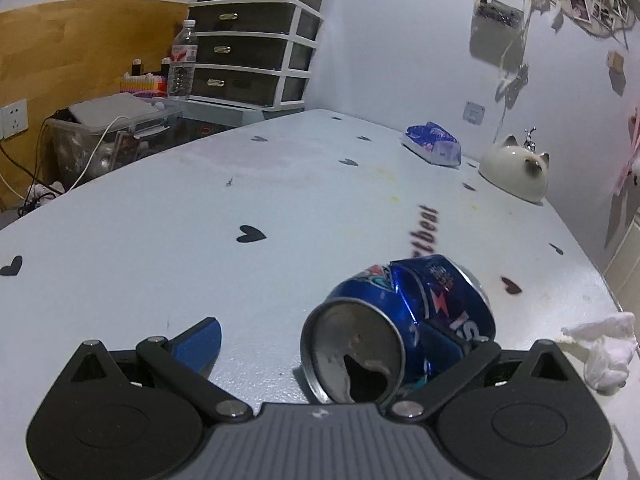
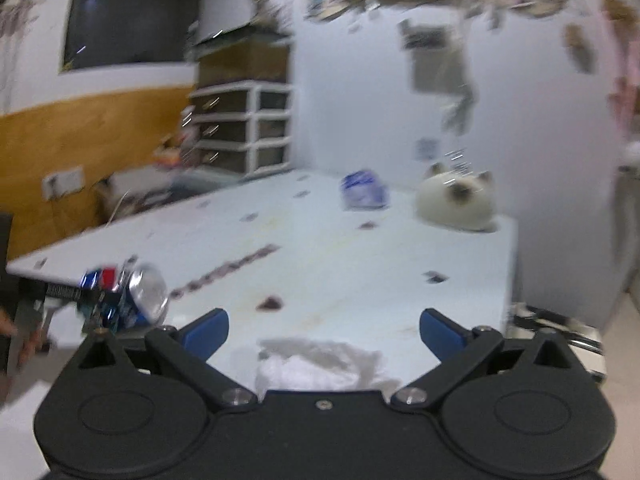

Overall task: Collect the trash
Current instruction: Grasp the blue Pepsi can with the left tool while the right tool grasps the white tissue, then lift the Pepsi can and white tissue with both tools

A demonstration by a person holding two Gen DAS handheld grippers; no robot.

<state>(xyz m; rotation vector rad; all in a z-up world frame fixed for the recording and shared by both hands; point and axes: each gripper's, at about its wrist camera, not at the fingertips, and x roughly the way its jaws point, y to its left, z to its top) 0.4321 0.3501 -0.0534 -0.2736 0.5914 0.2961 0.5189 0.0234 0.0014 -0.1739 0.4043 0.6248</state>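
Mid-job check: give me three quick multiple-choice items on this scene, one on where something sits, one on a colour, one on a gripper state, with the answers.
1. Where does the crumpled tissue lie?
A. Between the right gripper's open fingers
B. Beside the cat figurine
C. On the drawer unit

2. What colour is the crushed can?
A. Green
B. Blue
C. Red

3. How is the left gripper?
A. Shut on nothing
B. Out of view
C. Open, with the can between its fingers

Answers: 1 A, the right wrist view shows it there. 2 B, its body is blue. 3 C, the left finger stands clear of the can.
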